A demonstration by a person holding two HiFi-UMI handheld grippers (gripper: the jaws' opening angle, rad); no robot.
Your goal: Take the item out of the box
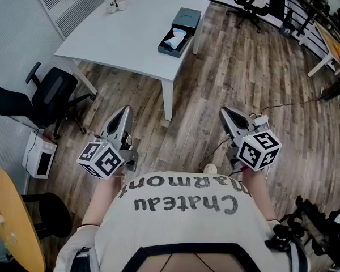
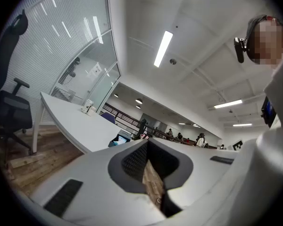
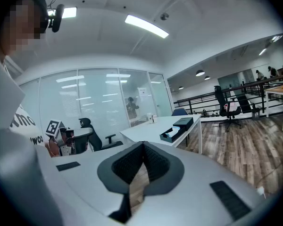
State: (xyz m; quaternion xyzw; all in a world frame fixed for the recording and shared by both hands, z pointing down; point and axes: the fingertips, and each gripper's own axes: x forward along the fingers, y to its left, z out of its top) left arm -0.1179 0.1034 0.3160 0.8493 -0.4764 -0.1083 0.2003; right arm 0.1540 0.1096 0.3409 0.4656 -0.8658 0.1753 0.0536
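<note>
Head view: how do our left gripper [image 1: 123, 113] and right gripper [image 1: 225, 113] stand?
— Both pressed together, empty, near us. The box [image 1: 168, 51] lies open on the far table [image 1: 124, 38], item [image 1: 175, 37] inside. We judge this the approach step; next we close in and spread one gripper.

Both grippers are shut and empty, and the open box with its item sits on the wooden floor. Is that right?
No. The box sits on the white table, near its edge, not on the floor; the head view shows it. The left gripper and right gripper are indeed shut and empty.
</note>
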